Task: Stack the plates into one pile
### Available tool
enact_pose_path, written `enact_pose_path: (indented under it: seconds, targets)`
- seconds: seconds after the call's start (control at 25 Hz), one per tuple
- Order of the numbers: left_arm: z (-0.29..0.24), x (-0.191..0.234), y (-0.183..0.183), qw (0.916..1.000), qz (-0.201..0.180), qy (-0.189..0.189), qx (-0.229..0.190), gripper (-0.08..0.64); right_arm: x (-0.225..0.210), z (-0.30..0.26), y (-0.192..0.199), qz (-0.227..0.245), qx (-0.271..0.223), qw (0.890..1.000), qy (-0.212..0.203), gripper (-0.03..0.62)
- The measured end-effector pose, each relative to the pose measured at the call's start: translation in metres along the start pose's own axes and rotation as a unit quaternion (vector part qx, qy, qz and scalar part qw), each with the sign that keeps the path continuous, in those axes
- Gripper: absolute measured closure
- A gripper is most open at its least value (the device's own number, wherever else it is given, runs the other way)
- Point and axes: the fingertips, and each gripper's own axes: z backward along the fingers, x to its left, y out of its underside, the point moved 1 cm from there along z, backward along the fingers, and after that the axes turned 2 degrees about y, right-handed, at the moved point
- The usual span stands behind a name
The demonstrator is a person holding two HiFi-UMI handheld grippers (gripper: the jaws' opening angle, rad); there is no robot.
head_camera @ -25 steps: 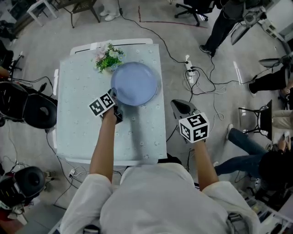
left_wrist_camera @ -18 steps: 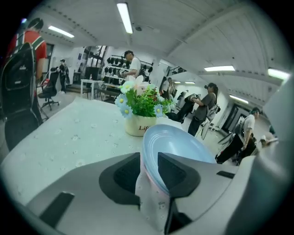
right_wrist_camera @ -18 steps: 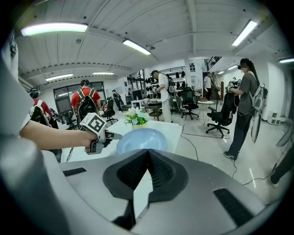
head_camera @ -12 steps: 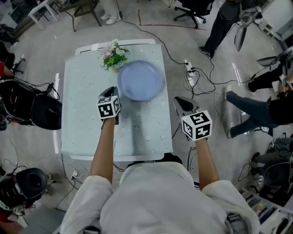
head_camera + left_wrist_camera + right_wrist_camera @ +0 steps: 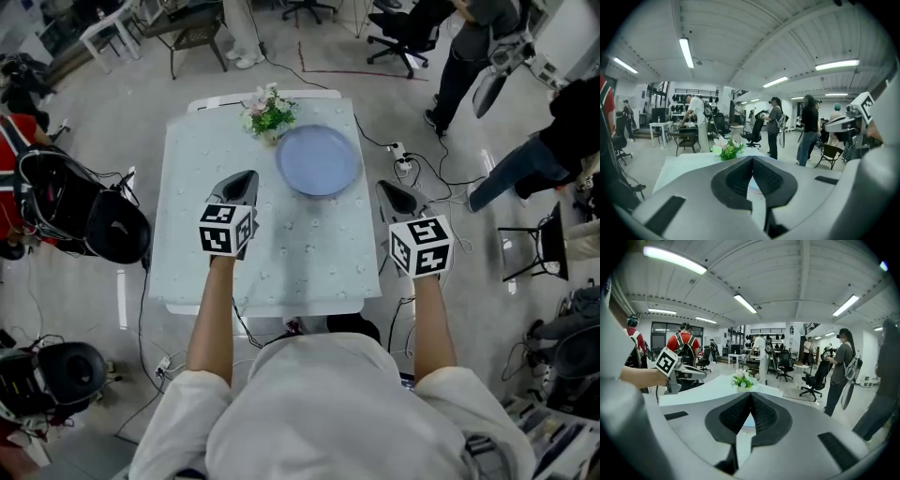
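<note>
On left tool [image 5: 246, 180] and right tool [image 5: 394, 192], cubes [image 5: 225, 230] bear black square markers.

The blue plate [image 5: 319, 160] looks smooth, with a faint sheen; the pale tablecloth [image 5: 202, 187] is matt, finely dotted cloth.

Open lab hall, bare concrete floor [image 5: 122, 112], trailing cables [image 5: 417, 173], rolling office chairs [image 5: 398, 42], ceiling strip lights [image 5: 686, 51], people [image 5: 774, 124] standing about

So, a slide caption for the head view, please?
Left gripper, just closed, and right gripper, both shut and empty, near table with blue plate, flowers.
</note>
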Motion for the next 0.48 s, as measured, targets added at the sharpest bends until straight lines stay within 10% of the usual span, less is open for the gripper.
enact_pose_path:
  seconds: [0.48]
  targets:
    - [0.126,-0.018,-0.067,0.9916,-0.051,0.010,-0.118,0.543,0.070,0.050,-0.062,0.051,-0.073,0.996,0.006,0.578]
